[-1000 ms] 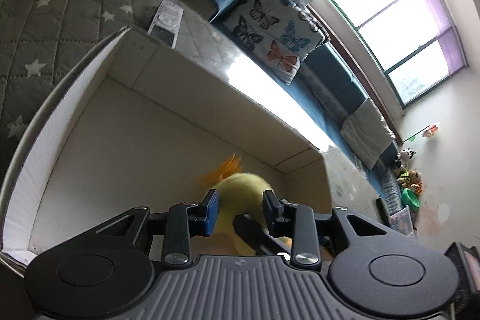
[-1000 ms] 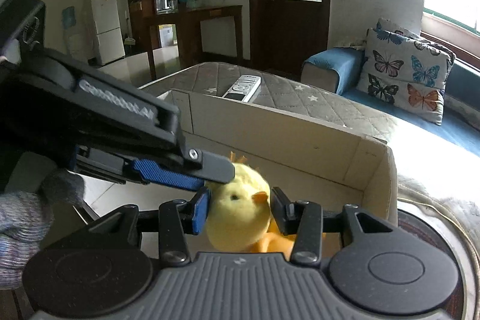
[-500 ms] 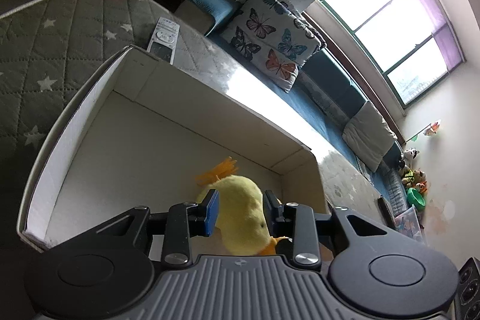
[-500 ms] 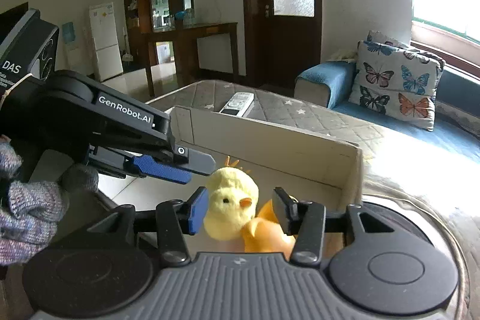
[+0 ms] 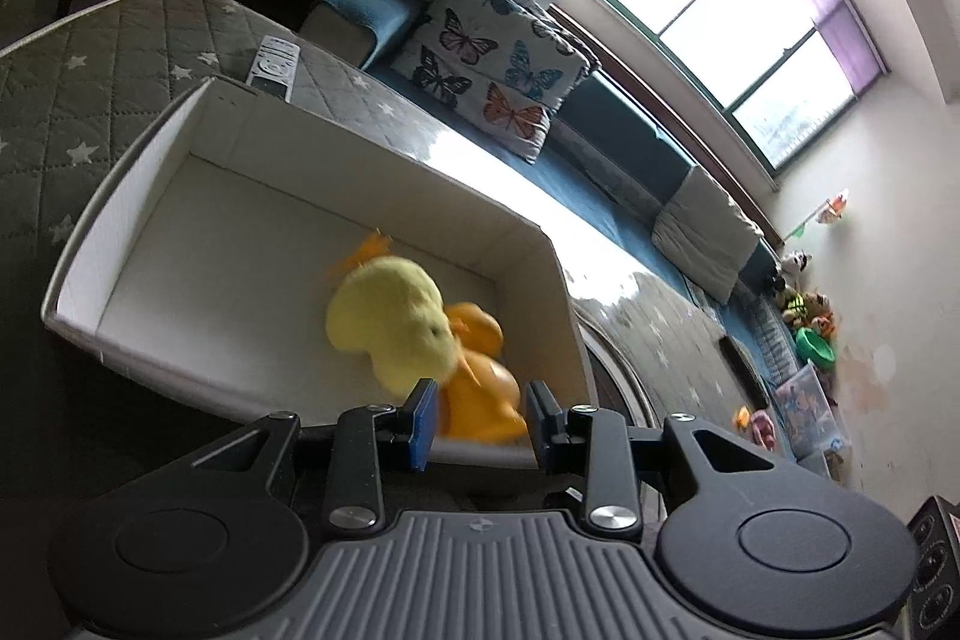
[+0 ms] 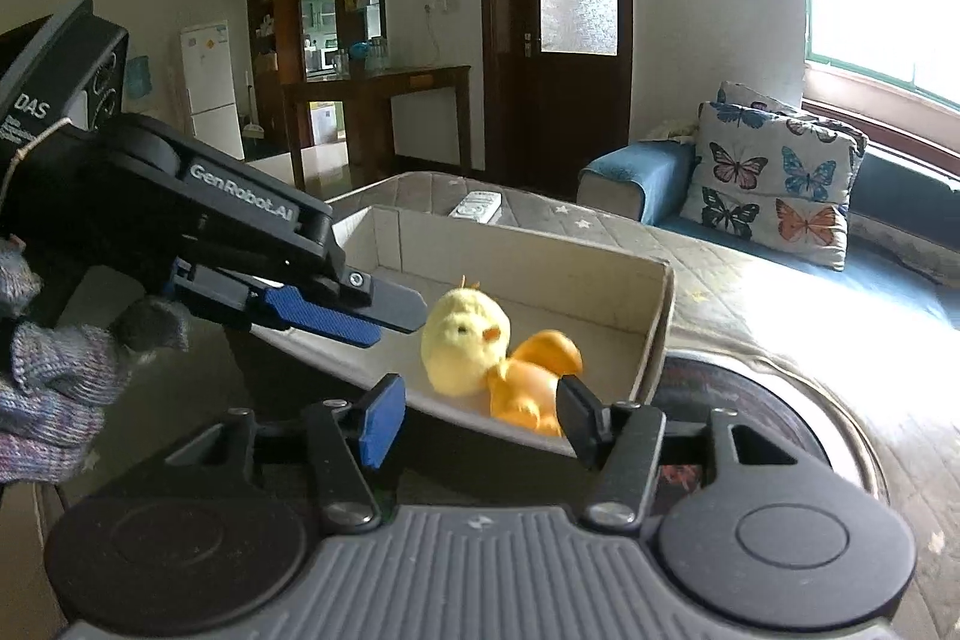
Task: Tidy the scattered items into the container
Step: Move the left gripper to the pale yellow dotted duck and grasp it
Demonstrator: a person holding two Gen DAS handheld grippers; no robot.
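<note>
A yellow and orange plush chick [image 5: 414, 328] lies inside the white cardboard box [image 5: 150, 148] near its right end; it also shows in the right wrist view [image 6: 480, 352]. My left gripper [image 5: 480, 418] is open and empty, just behind the box's near wall; in the right wrist view its fingers [image 6: 336, 316] reach over the box from the left. My right gripper [image 6: 477, 418] is open and empty, in front of the box [image 6: 540, 256], with the chick seen between its fingers.
A white remote [image 5: 273, 61] lies on the grey star-quilted surface [image 5: 72, 58] behind the box; it also shows in the right wrist view [image 6: 477, 205]. A blue sofa with a butterfly cushion [image 6: 774, 184] stands at the right. A round dark mat [image 6: 750, 400] lies by the box.
Both grippers have opened and pulled back from the box. The chick, held between the fingers before, now lies loose on the box floor.
</note>
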